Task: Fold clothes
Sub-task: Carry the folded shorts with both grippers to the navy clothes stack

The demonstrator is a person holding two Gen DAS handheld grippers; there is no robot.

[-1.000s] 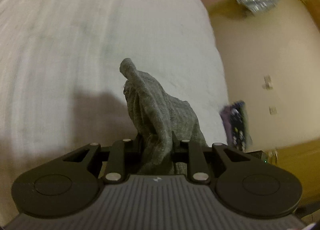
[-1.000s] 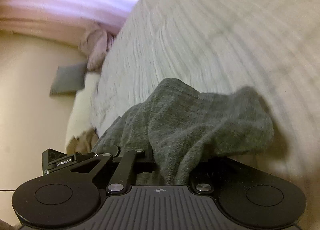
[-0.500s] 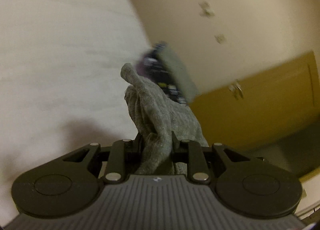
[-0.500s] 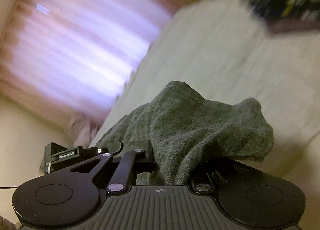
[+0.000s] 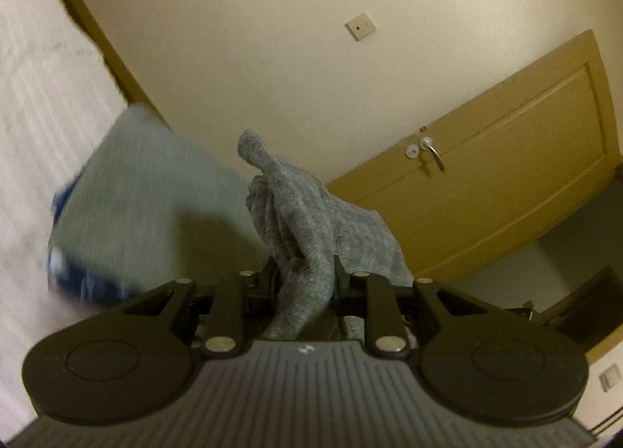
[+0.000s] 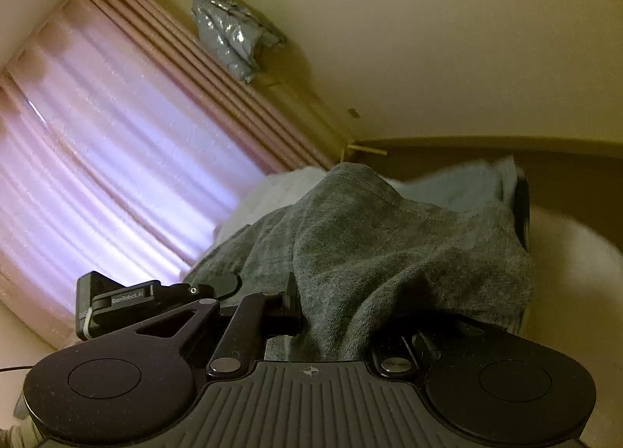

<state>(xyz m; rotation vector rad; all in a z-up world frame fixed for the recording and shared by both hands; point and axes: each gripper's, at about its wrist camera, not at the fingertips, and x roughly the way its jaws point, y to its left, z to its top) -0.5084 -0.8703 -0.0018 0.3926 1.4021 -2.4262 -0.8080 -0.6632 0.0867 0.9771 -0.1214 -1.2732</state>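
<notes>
Clamped on a bunched grey knitted garment (image 5: 307,222): left hand-held gripper (image 5: 303,272); likewise right hand-held gripper (image 6: 335,315), jaws mostly hidden under cloth. Risked an uneven, twisted fold from such crumpled holds, or slippage over the white bed (image 5: 35,97).

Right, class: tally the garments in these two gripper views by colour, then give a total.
Dark grey garment, clamped by the left gripper and the right gripper: 1
Light blue-grey garment on the bed: 1
Total: 2
</notes>
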